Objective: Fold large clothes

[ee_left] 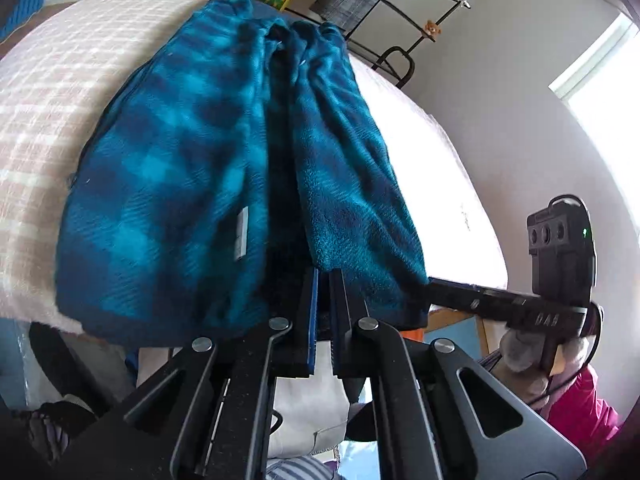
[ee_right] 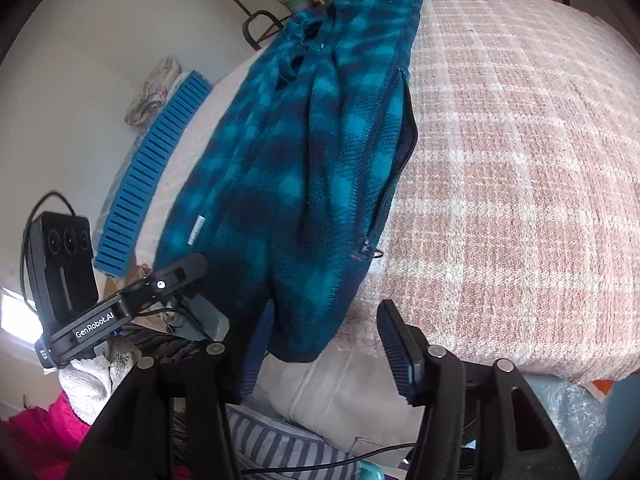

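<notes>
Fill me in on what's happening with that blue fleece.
A person with a handheld gripper in each hand is folding a teal plaid fleece jacket on a pink checked blanket. The left gripper is shut on the jacket's near hem. The right gripper is open, its fingers either side of the hem's corner.

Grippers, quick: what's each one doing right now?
Left gripper: jaws closed on the fleece hem.
Right gripper: jaws open around the fleece's near edge, holding nothing.
</notes>
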{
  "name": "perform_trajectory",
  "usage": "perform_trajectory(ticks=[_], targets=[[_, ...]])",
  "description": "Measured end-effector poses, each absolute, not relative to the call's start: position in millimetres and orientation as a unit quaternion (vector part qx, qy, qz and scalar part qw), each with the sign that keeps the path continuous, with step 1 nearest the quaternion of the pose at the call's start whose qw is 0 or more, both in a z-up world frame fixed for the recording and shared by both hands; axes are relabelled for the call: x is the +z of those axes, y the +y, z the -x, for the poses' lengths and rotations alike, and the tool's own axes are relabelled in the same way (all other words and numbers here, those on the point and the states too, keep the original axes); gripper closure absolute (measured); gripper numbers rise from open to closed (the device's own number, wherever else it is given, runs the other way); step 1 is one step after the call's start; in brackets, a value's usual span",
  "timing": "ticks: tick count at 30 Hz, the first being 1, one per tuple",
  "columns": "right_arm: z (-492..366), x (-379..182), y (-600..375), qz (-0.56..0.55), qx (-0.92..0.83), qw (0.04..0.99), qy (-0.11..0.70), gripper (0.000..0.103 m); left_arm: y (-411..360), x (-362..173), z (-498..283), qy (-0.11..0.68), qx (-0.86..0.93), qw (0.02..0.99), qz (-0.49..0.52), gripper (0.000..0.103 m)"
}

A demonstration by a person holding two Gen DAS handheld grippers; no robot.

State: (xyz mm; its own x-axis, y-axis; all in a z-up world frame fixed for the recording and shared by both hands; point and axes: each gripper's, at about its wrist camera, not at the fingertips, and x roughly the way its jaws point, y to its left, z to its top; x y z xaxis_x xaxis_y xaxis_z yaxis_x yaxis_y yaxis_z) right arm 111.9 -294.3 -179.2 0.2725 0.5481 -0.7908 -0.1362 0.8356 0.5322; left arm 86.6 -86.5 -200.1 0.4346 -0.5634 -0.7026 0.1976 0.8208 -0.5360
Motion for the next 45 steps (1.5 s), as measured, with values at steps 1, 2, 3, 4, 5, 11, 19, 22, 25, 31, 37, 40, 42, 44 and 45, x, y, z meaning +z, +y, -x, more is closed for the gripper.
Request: perform_trajectory(ticks=[1, 2, 3, 4, 5, 11, 19, 22, 25, 31, 37, 40, 42, 44, 45], targets=[[-113, -180, -295, -0.188, 0.222, 0.775, 0.561, 0.042, -87, -203, -87, 0.483, -0.231, 0.824, 0.188, 0.101], [-116, -182, -296, -0.194, 0.221, 0.773, 0.562, 0.042, -89, -206, -87, 0.485, -0.231, 0.823, 0.184, 0.101], [-118, -185, -296, -0.198, 0.219, 0.77, 0.566, 0.042, -89, -206, -87, 0.485, -0.231, 0.823, 0.183, 0.101], [-120, -188, -295, -0.202, 0.22, 0.766, 0.57, 0.042, -92, -207, -87, 0.485, -0.231, 0.824, 0.18, 0.101], [-123, -193, -293, -0.211, 0.226, 0.757, 0.575, 0.045, -94, -208, -88, 0.483, -0.231, 0.826, 0.175, 0.101], [-132, -203, -277, -0.222, 0.245, 0.734, 0.593, 0.091, -93, -197, -82, 0.476, -0.239, 0.826, 0.186, 0.101], [-120, -173, -266, -0.142, 0.223, 0.768, 0.583, 0.093, -101, -213, -83, 0.493, -0.231, 0.825, 0.149, 0.101], [-119, -193, -247, -0.087, 0.204, 0.77, 0.598, 0.085, -95, -212, -82, 0.492, -0.236, 0.823, 0.157, 0.101], [-119, -172, -253, -0.077, 0.205, 0.781, 0.585, 0.074, -96, -194, -78, 0.48, -0.252, 0.827, 0.146, 0.101], [-143, -107, -270, -0.08, 0.19, 0.849, 0.487, 0.073, -83, -153, -72, 0.453, -0.293, 0.832, 0.133, 0.1], [-233, -122, -243, -0.046, 0.16, 0.864, 0.476, 0.079, -34, -137, -90, 0.442, -0.248, 0.852, 0.13, 0.1], [-278, -146, -227, -0.043, 0.138, 0.859, 0.491, 0.08, -1, -142, -106, 0.448, -0.212, 0.858, 0.139, 0.1], [-300, -164, -212, -0.043, 0.135, 0.847, 0.512, 0.08, 15, -147, -116, 0.456, -0.196, 0.856, 0.144, 0.1], [-306, -181, -199, -0.035, 0.136, 0.837, 0.529, 0.08, 26, -152, -128, 0.465, -0.187, 0.853, 0.145, 0.1], [-307, -187, -192, -0.029, 0.136, 0.834, 0.534, 0.081, 31, -155, -131, 0.468, -0.187, 0.852, 0.145, 0.1]])
